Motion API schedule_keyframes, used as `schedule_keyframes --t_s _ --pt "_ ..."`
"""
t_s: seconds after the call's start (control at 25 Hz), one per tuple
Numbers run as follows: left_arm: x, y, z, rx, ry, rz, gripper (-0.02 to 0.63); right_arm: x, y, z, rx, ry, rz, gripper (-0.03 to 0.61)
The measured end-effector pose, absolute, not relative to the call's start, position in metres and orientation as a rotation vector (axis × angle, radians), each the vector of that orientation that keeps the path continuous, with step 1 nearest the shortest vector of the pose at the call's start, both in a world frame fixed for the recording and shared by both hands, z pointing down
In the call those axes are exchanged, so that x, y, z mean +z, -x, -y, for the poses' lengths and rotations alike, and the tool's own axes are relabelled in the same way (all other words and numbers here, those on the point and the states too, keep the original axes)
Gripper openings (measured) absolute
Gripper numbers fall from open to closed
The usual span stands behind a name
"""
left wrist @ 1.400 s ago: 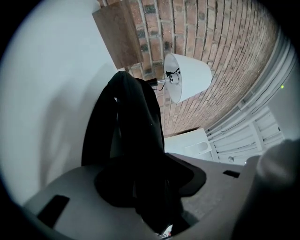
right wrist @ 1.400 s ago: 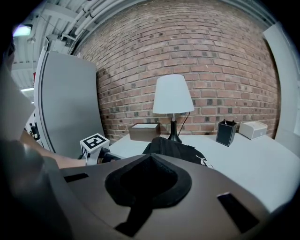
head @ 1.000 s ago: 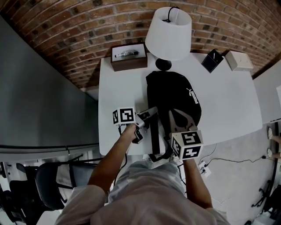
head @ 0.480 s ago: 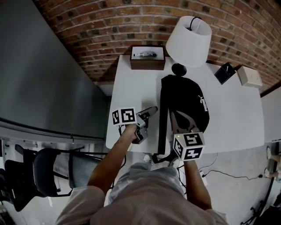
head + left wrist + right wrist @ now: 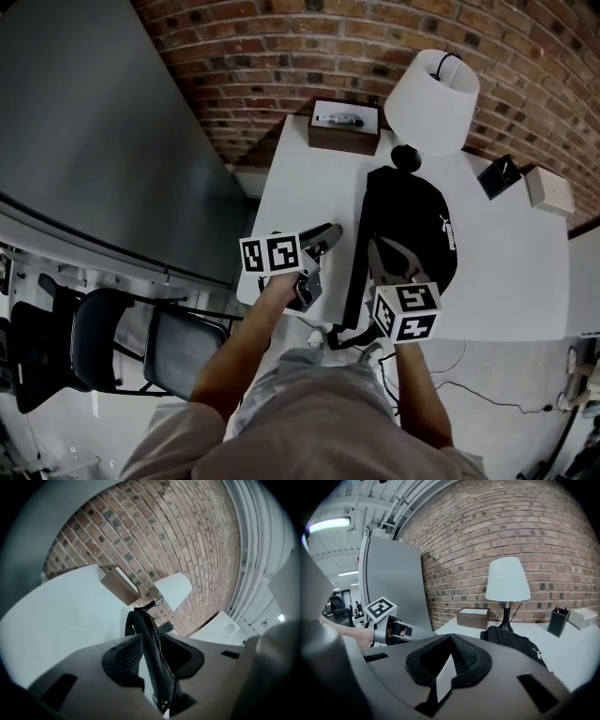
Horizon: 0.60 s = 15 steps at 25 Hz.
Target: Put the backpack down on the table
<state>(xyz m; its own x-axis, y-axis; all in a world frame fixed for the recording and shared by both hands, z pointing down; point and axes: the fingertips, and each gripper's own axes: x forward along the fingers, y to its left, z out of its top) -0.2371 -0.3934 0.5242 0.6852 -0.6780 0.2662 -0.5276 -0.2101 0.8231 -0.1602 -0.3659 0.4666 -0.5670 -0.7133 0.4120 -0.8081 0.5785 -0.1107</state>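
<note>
The black backpack (image 5: 412,220) is lying flat on the white bench (image 5: 291,187). Its far end is sitting just beside the base of the lamp (image 5: 431,98), and 1 strap (image 5: 154,667) is trailing toward the near edge. The left tool (image 5: 330,232) is hovering over the bench at the backpack's left side. Its jaws have just been closing and are standing fairly wide, with the strap running between them and a sliver of bench showing beside 1 pad. The right tool (image 5: 450,641) is hanging at the backpack's near end, its jaws drawn together at the tips and gripping nothing.
</note>
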Motion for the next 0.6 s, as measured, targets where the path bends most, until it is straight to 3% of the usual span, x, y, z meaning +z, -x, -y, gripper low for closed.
schedule_keyframes --t_s 0.36,0.6 --pt "0.484 0.224 0.371 -0.034 -2.009 1.207 0.067 0.446 0.158 0.36 0.401 -1.153 2.569 0.0" --pt "0.464 0.197 0.358 0.043 -2.08 1.366 0.067 0.44 0.139 0.355 0.399 -1.122 2.591 0.0"
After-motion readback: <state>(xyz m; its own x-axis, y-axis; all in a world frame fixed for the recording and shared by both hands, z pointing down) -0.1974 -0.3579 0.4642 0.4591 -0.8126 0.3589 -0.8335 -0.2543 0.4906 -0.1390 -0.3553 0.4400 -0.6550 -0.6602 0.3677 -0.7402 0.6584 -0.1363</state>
